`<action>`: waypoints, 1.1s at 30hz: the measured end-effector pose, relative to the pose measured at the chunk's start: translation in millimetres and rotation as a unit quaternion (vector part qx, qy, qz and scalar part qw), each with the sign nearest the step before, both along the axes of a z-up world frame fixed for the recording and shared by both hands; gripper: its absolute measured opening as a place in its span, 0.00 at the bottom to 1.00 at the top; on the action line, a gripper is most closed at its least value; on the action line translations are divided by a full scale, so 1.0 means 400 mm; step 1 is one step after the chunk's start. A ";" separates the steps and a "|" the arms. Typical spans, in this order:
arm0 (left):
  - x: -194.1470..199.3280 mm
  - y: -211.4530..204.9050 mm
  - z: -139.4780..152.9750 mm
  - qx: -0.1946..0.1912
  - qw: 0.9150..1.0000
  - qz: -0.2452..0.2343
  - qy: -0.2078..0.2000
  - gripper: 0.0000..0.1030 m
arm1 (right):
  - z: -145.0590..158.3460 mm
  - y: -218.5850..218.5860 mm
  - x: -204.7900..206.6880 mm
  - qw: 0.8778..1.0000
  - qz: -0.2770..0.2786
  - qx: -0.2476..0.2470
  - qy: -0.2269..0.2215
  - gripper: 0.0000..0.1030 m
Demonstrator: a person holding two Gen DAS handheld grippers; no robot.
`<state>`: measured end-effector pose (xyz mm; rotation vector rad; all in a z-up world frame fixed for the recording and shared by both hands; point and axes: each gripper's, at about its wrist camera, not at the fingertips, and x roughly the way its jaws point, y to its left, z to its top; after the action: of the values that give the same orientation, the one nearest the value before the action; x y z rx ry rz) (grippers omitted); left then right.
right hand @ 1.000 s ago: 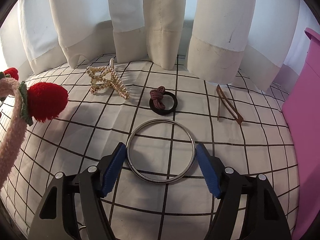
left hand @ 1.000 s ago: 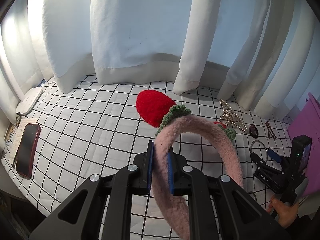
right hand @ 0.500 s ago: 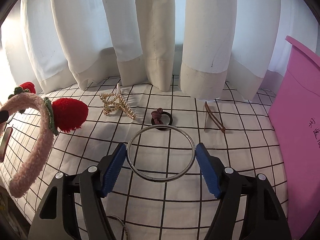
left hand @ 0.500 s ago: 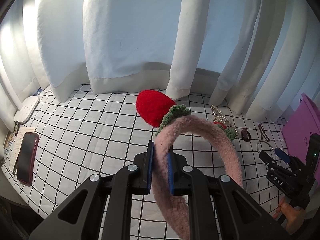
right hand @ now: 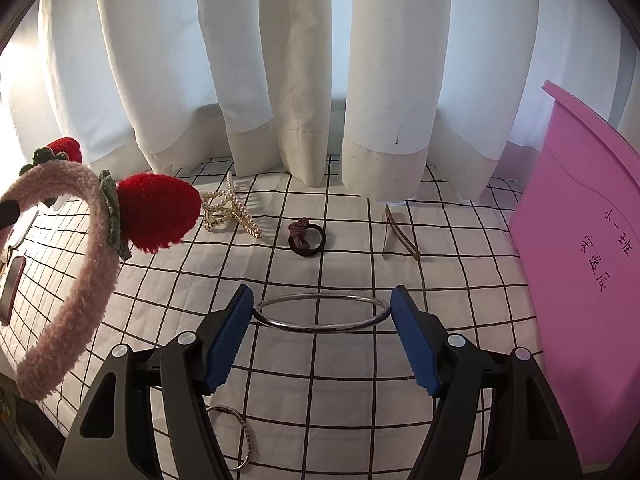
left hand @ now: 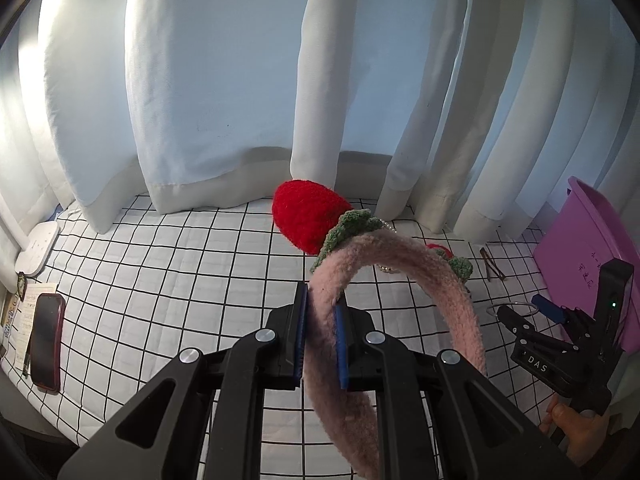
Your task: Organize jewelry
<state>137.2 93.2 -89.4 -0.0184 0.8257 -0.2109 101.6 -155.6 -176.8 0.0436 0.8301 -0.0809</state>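
My left gripper (left hand: 320,336) is shut on a fuzzy pink headband (left hand: 424,276) with red strawberry pompoms, held above the checked cloth; the headband also shows at the left of the right wrist view (right hand: 92,256). My right gripper (right hand: 322,320) is shut on a silver bangle (right hand: 320,328), gripped across its width and lifted off the cloth. On the cloth lie a pearl claw clip (right hand: 228,212), a dark hair tie (right hand: 306,240), a brown hair clip (right hand: 400,236) and a second bangle (right hand: 240,436).
A pink bin (right hand: 584,264) stands at the right, also seen in the left wrist view (left hand: 588,248). White curtains (right hand: 320,80) hang along the back. A phone (left hand: 46,340) and a white device (left hand: 38,248) lie at the far left.
Both grippers have risen with their loads; the bangle has come off the cloth and tilted nearly edge-on. The headband has moved closer to the right gripper.
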 end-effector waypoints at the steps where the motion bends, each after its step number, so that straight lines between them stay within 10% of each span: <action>1: -0.001 -0.001 0.001 -0.001 1.000 -0.001 0.001 0.12 | 0.004 0.000 -0.003 1.000 -0.001 -0.001 -0.001 0.66; 19: -0.059 -0.113 0.143 -0.024 0.996 -0.064 -0.053 0.12 | 0.262 -0.078 -0.159 0.995 -0.041 -0.044 -0.077 0.66; 33: -0.115 -0.494 0.327 -0.077 0.978 -0.165 -0.100 0.12 | 0.453 -0.414 -0.348 0.983 -0.107 -0.075 -0.128 0.66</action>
<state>91.2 -104.5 41.5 -0.0040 0.6055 -0.5813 -37.7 -321.3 4.2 0.0017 0.5575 -0.3340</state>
